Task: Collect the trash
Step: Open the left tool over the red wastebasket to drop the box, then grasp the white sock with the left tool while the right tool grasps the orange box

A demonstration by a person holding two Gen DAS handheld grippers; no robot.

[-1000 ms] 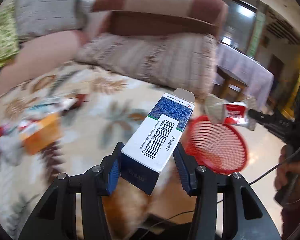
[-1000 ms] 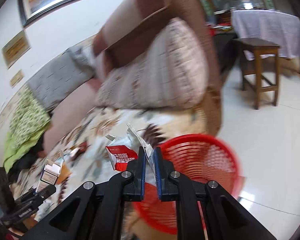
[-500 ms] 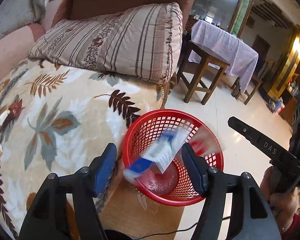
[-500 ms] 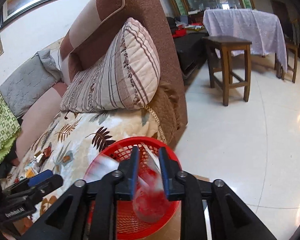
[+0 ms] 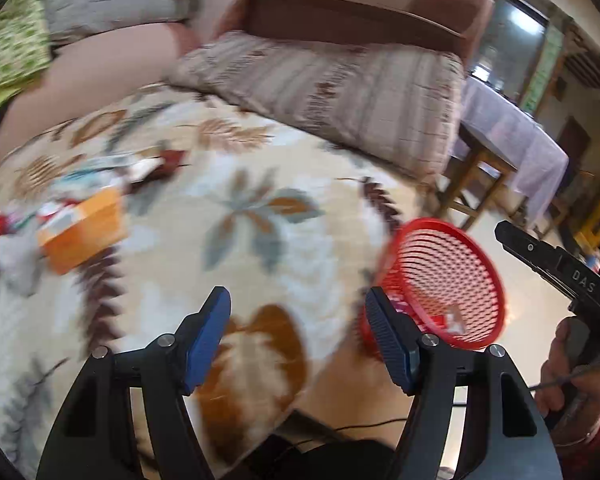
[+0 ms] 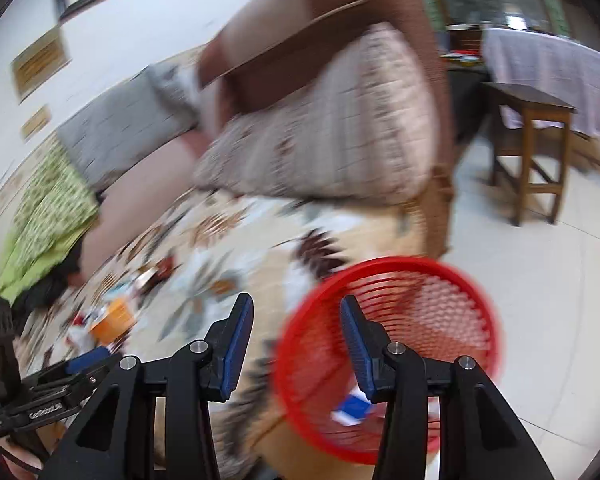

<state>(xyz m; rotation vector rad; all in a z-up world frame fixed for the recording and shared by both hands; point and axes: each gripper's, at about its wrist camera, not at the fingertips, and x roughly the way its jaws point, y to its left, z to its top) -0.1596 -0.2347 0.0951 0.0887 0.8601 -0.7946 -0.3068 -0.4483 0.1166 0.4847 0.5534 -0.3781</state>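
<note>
Trash is partly collected: a blue box (image 6: 354, 407) lies in the red basket (image 6: 452, 280), while an orange box (image 5: 86, 234) and wrappers (image 5: 4, 236) remain on the sofa blanket (image 5: 260, 160). Both grippers' fingers (image 5: 208, 332) (image 6: 238, 340) are spread and empty.

Red basket (image 6: 476, 304), leaf-patterned blanket (image 5: 260, 216)

Basket beside the sofa seat.
Red plastic mesh basket (image 6: 388, 356) holds a blue-and-white carton (image 6: 350, 407); orange cardboard box (image 5: 85, 236) lies on the leaf-patterned blanket (image 5: 252, 220), well left.
</note>
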